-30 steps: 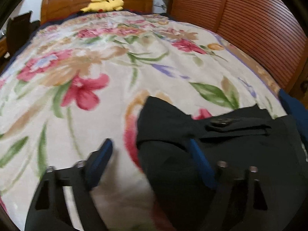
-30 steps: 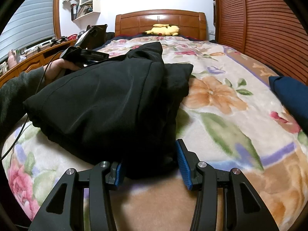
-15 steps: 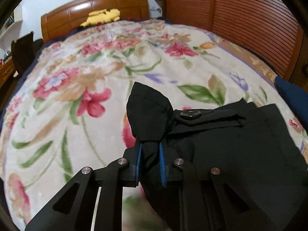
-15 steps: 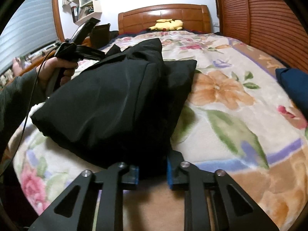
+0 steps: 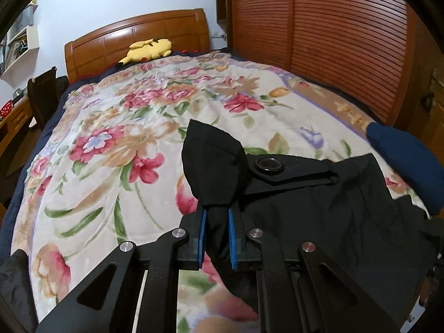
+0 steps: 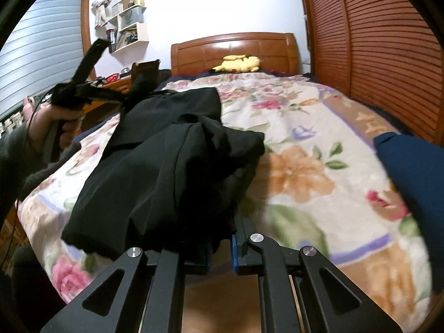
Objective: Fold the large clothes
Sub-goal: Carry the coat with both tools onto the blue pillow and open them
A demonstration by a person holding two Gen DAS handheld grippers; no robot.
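Note:
A black garment [image 5: 319, 211] with a metal snap button [image 5: 269, 164] lies on a floral bedspread [image 5: 125, 144]. My left gripper [image 5: 216, 236] is shut on one corner of it, and the pinched fabric sticks up beyond the blue pads [image 5: 231, 238]. In the right wrist view the same black garment [image 6: 172, 172] hangs bunched and lifted off the bedspread [image 6: 305, 172]. My right gripper [image 6: 220, 252] is shut on its near edge. The left gripper [image 6: 80, 91] and the hand holding it show at the far left, holding the other end up.
A folded navy blue garment [image 5: 405, 161] lies at the bed's right edge, also in the right wrist view [image 6: 413, 172]. A yellow plush toy [image 5: 148, 51] sits by the wooden headboard [image 5: 138, 36]. A slatted wooden wardrobe [image 5: 333, 41] runs along the right. A desk [image 6: 108, 102] stands left.
Both grippers have closed on the black garment, one at each end. They have raised it, so it has gone from lying flat to hanging bunched above the bed.

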